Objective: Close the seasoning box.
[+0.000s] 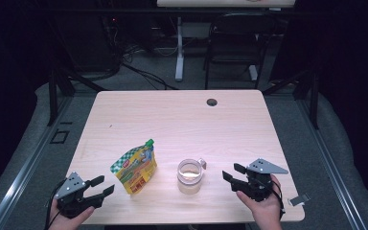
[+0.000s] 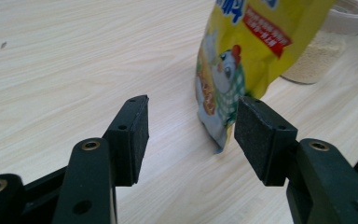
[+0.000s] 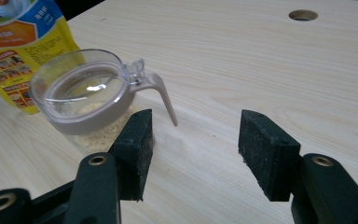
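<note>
A yellow stand-up pouch [image 1: 134, 168] with a green cap stands near the front of the table, left of centre. Right of it is a clear jar [image 1: 190, 176] with a clip lid, holding pale granules. My left gripper [image 1: 104, 185] is open at the front left, its jaws pointing at the pouch's lower corner. In the left gripper view the pouch [image 2: 242, 51] stands just past the open left gripper [image 2: 191, 133], apart from the pads. My right gripper [image 1: 231, 172] is open a little to the right of the jar. The jar [image 3: 86, 100] sits beside the right gripper [image 3: 196, 140], with nothing between its jaws.
The pale wooden table [image 1: 172, 120] has a cable hole [image 1: 212, 102] near its far edge. A small metal clip [image 1: 298, 200] lies at the front right corner. A black chair [image 1: 235, 43] and a desk leg stand on the floor beyond the table.
</note>
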### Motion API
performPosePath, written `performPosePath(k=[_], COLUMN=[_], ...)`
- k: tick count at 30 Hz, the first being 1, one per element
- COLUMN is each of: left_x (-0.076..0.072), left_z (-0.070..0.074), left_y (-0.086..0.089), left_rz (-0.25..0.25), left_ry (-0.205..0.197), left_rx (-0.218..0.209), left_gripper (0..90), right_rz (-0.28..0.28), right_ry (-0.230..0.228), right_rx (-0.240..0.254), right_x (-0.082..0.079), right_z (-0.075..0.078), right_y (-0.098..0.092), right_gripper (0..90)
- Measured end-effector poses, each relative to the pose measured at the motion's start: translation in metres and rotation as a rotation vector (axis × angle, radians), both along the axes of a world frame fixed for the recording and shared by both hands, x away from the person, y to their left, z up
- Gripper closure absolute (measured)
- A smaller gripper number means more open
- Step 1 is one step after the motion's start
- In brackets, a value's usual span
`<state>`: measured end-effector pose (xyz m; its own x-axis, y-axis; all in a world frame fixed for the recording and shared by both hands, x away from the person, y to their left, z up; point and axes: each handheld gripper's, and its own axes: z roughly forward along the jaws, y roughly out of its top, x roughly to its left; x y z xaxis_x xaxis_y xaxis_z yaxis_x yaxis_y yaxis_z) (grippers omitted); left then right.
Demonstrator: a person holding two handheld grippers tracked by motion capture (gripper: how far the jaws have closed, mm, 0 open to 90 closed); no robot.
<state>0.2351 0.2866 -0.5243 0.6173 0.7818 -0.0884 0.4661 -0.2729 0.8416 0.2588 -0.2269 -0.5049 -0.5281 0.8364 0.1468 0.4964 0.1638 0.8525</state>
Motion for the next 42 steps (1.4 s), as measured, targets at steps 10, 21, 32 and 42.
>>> performPosePath(k=[10,21,32,42], left_x=[0.008,0.012,0.020,0.023], left_z=[-0.014,-0.021,-0.032,-0.037], left_y=[0.007,0.012,0.013,0.011], left_rz=[0.023,0.022,0.061,0.055], left_ry=[0.028,0.034,0.075,0.096], left_rx=[0.021,0.043,0.111,0.121], left_gripper=[46.5,49.8,46.9,45.6], right_rz=[-0.063,-0.112,-0.154,-0.154], right_ry=[0.014,0.042,0.075,0.099], right_rx=[0.011,-0.025,-0.008,0.011], right_x=[-0.001,0.006,0.015,0.018], right_z=[-0.011,-0.025,-0.043,-0.048], right_y=[-0.018,-0.038,-0.051,-0.049], right_gripper=[46.3,48.4,46.2,45.2])
